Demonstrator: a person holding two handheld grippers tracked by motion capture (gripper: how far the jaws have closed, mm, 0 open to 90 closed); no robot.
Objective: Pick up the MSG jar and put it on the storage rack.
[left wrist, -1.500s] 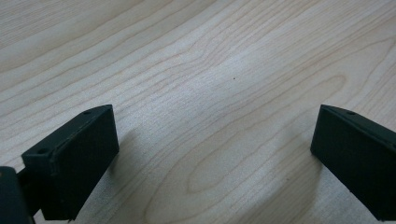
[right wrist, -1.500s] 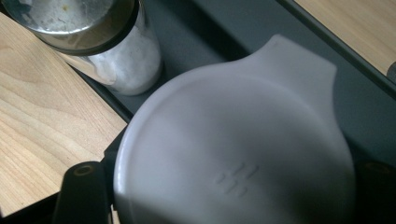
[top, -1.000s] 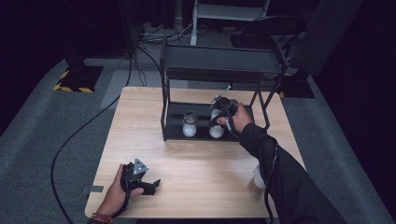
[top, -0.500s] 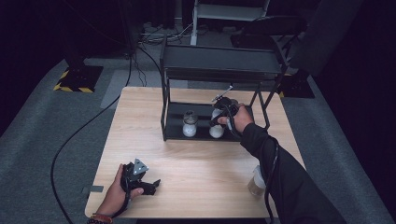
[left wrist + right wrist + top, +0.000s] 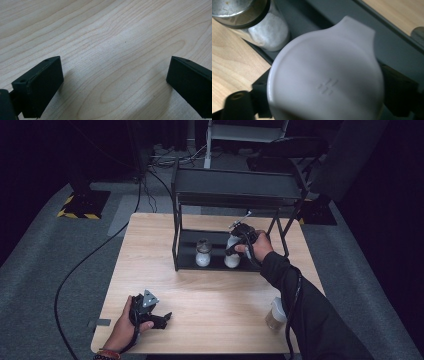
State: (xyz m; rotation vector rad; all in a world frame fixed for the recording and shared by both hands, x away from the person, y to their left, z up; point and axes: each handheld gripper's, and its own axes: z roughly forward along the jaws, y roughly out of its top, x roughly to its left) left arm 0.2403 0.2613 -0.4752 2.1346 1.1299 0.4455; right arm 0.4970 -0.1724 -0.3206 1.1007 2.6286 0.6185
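A jar with a white lid point(image 5: 327, 80) stands on the lower shelf of the black rack point(image 5: 190, 262), next to a glass jar point(image 5: 265, 32) of white powder with a metal lid. My right gripper point(image 5: 233, 250) reaches under the rack's top shelf point(image 5: 237, 187) and down over the white-lidded jar point(image 5: 231, 261). Its jaws have just been opening; they now stand on either side of the jar, below the lid that hides their pads. My left gripper point(image 5: 165, 319) rests near the table's front left edge. It is open, with bare wood point(image 5: 112, 37) between its jaws.
A small lidded cup point(image 5: 276, 314) with beige contents stands at the table's front right, beside my right sleeve. The rack's legs and top shelf close in around the right hand. The glass jar point(image 5: 202, 253) stands just left of the white-lidded one.
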